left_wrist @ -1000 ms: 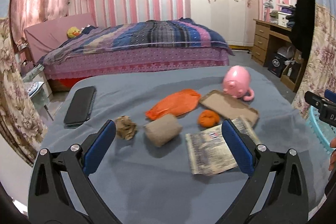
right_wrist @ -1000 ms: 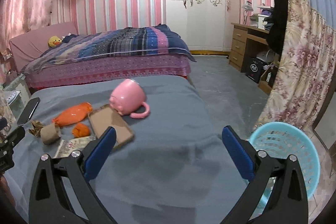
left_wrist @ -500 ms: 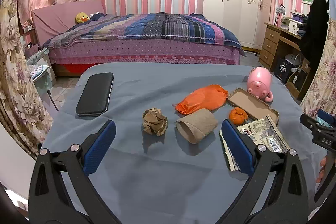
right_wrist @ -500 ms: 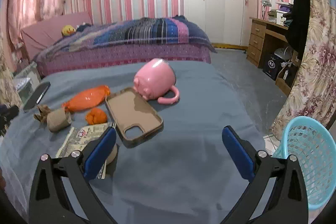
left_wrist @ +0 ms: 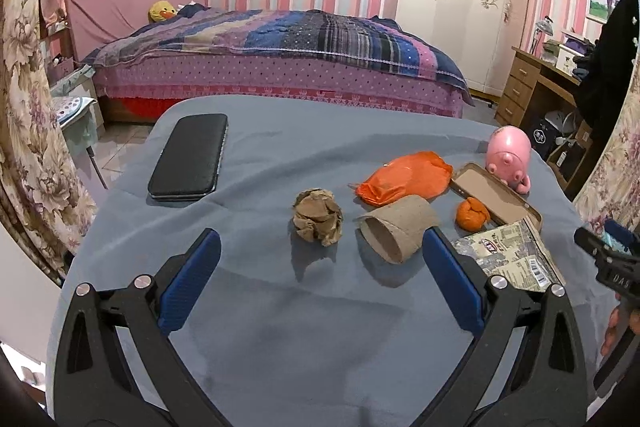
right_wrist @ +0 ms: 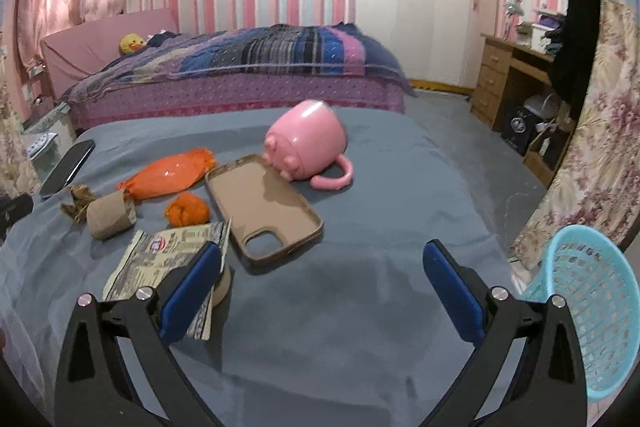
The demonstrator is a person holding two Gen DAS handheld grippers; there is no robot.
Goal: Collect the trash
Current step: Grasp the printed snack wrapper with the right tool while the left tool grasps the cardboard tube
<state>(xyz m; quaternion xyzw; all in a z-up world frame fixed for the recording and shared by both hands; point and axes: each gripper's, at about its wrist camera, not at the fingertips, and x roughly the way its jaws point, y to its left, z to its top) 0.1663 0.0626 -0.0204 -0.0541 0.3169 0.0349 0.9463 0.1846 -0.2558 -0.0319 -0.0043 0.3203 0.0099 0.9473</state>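
Note:
On the grey-blue table lie a crumpled brown paper ball (left_wrist: pixel 318 217), a cardboard tube (left_wrist: pixel 398 233), an orange plastic bag (left_wrist: pixel 404 179), a small orange wad (left_wrist: pixel 472 213) and a printed wrapper (left_wrist: pixel 508 255). My left gripper (left_wrist: pixel 320 281) is open and empty, just short of the paper ball and tube. My right gripper (right_wrist: pixel 320 289) is open and empty; its left finger overlaps the wrapper (right_wrist: pixel 168 259). The tube (right_wrist: pixel 110 217), bag (right_wrist: pixel 172 173) and wad (right_wrist: pixel 187 213) show at its left. A light blue basket (right_wrist: pixel 592 311) stands off the table's right edge.
A tan phone case (right_wrist: pixel 264 207) and a tipped pink pig mug (right_wrist: pixel 308 145) lie mid-table. A black phone (left_wrist: pixel 188 157) lies at the far left. A bed (left_wrist: pixel 280 63) stands behind, a wooden desk (right_wrist: pixel 516 75) at the right, floral curtains at both sides.
My left gripper has swung left and closer, so the paper ball and tube now lie between its fingers. My right gripper has moved left toward the trash, reaching the wrapper.

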